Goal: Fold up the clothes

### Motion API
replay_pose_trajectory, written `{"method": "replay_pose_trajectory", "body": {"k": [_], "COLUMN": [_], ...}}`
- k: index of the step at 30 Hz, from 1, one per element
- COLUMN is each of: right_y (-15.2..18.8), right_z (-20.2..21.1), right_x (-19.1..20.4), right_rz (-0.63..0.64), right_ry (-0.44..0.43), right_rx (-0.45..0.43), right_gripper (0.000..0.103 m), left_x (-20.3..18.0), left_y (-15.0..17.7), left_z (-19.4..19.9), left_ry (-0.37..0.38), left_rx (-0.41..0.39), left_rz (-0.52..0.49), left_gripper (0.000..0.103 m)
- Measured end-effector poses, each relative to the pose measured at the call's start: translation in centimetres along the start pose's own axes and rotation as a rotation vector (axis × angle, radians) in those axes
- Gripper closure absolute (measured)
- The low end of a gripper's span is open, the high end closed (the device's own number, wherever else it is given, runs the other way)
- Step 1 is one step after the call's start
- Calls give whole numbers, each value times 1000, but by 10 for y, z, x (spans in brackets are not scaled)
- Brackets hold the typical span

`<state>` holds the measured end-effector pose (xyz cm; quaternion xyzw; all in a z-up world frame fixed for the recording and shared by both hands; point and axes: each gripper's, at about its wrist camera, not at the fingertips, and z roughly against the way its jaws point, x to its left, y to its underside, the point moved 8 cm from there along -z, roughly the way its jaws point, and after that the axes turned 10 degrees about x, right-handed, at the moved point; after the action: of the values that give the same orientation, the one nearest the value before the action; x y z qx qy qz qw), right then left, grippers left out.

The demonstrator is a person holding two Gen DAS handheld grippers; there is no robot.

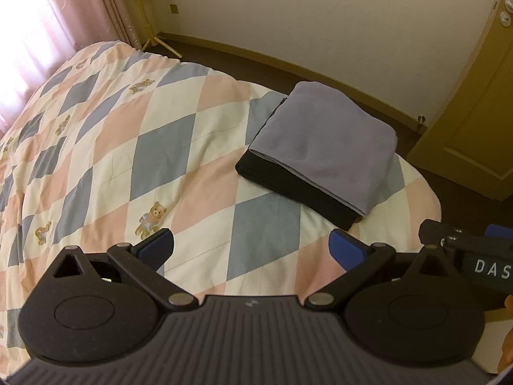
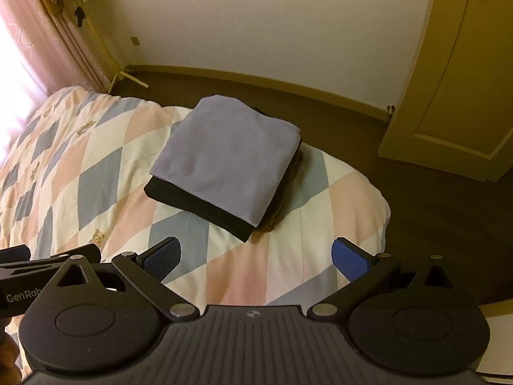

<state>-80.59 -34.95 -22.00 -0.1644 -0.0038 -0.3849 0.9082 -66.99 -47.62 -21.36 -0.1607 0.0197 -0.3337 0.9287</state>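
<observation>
Grey-lavender folded garment (image 2: 224, 157) lay squared up on top of a black folded garment (image 2: 195, 207), both stacked near the foot corner of the bed, on the diamond-patch quilt (image 2: 105, 173) w/ teddy-bear motifs. Something darker, brownish, showed under the stack's right edge; couldn't tell what. Stack looked finished: edges aligned, no loose sleeves seen.

Handling, by judgement: soft knit, light, limp, no stiffness; would sag and unfold if pinched at one corner only. Not slippery, not fragile. Best hold prob. the near folded edge, both layers together, one gripper per corner, or slide under the black piece to lift the whole pile.

Left gripper (image 1: 251, 250) was spread wide, blue pads (image 1: 348, 250) apart, nothing between them, hovering over quilt short of the stack. Right gripper (image 2: 256, 258) likewise wide, empty, near the stack's front edge but not touching.

Beyond: dark floor, cream wall, wooden door (image 2: 449, 96) at right, pink curtain (image 1: 48, 16) at left.
</observation>
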Motion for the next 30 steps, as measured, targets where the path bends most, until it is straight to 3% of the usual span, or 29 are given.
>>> {"method": "replay_pose_trajectory", "body": {"k": [7,30], "right_y": [-16,-43], "right_z": [-19,-31], "right_x": [-4,-22], "right_rz": [8,46], "right_ry": [0,4], "right_rx": [34,52], "right_gripper": [0,0], "left_x": [-6,-25], "left_y": [-16,-42], "left_z": [-15,-35], "left_ry": [-33,-28], "left_rx": [19,55], "left_rz": [-12,-33], "left_gripper": [1,1]}}
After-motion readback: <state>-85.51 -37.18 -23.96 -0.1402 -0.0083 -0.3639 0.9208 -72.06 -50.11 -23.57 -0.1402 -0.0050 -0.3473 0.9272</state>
